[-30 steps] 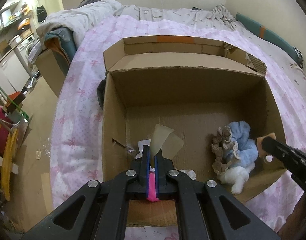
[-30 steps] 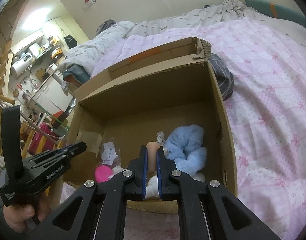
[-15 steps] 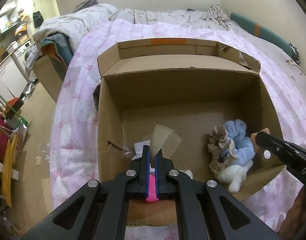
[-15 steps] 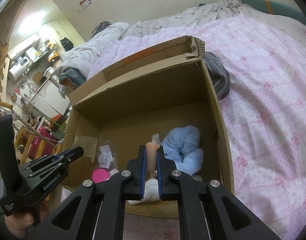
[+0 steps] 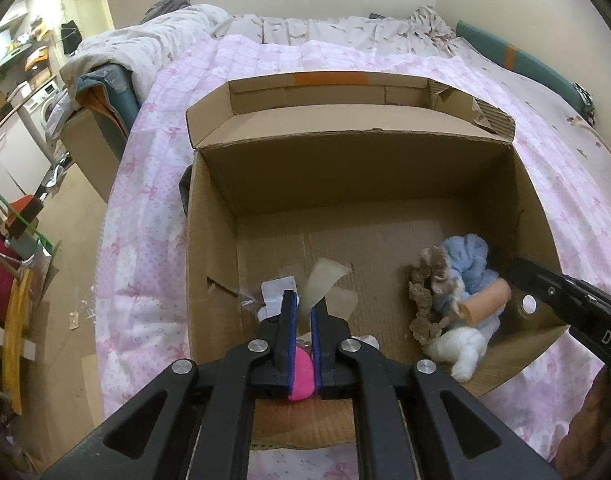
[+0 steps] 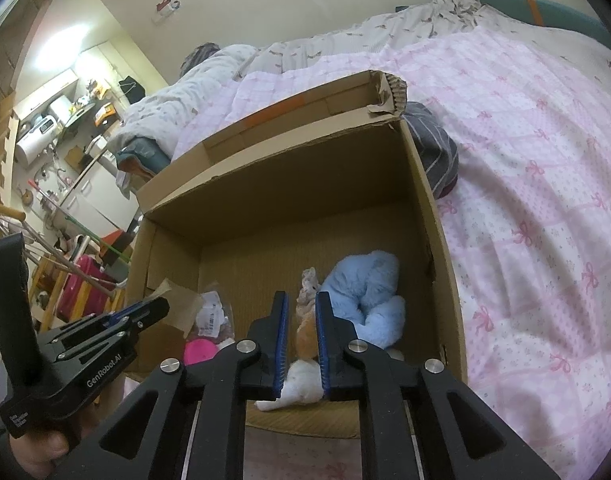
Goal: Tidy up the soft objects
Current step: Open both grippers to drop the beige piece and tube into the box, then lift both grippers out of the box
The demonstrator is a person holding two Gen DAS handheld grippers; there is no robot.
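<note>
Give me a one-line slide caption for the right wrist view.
Right gripper open over the cardboard box, an orange plush between its fingers, beside a blue plush.
</note>
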